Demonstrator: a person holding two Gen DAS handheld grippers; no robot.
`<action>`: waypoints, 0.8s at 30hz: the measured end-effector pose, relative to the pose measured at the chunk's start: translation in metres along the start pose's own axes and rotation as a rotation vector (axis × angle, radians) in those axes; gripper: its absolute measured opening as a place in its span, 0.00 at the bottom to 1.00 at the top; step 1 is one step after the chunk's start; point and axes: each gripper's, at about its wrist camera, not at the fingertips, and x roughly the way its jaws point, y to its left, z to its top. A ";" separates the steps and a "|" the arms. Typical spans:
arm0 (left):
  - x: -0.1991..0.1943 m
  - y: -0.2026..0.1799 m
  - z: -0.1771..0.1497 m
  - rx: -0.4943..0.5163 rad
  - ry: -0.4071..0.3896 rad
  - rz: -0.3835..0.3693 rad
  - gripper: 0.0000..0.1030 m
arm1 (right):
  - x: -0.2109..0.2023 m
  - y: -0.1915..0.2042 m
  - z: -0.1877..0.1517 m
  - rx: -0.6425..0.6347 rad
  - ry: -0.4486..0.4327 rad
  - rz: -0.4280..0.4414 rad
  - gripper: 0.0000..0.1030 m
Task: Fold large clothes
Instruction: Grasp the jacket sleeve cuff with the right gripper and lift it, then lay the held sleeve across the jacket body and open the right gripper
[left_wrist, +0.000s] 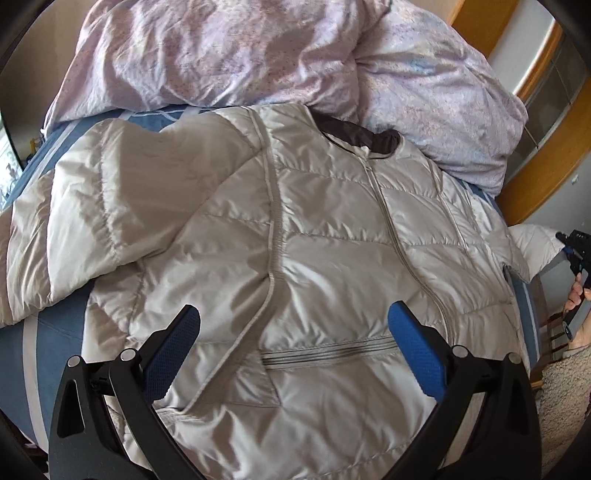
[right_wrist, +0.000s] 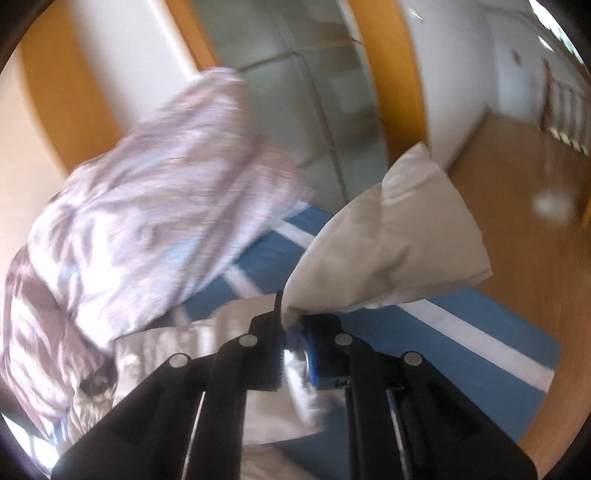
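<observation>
Left tool (left_wrist: 294, 339) spread wide over beige jacket (left_wrist: 332, 236) on blue bedsheet (left_wrist: 22, 350), right tool (right_wrist: 293, 334) clenching its sleeve (right_wrist: 388, 251).

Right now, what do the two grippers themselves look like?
Left gripper: matte black plastic linkage arms, silver round pivot pins, blue dimpled rubber finger pads. Right gripper: the same black arms and silver pins, a blue pad on one finger. No cables or sleeves visible.

A blue bedsheet (left_wrist: 22, 343) with pale stripes covers the bed, and a crumpled lilac floral duvet (left_wrist: 229, 51) is heaped at its far side. Behind stand an orange wooden door frame (right_wrist: 391, 74) with what seems frosted glass, white walls (right_wrist: 454, 66) and a wooden floor (right_wrist: 517, 206) in daylight.
</observation>
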 end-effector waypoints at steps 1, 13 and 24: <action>-0.001 0.004 0.001 -0.014 -0.005 0.001 0.99 | -0.006 0.017 -0.001 -0.040 -0.011 0.021 0.11; -0.035 0.047 0.005 -0.104 -0.138 0.076 0.99 | -0.048 0.214 -0.065 -0.383 0.034 0.381 0.11; -0.049 0.071 0.001 -0.133 -0.167 0.088 0.99 | 0.002 0.324 -0.210 -0.653 0.319 0.376 0.12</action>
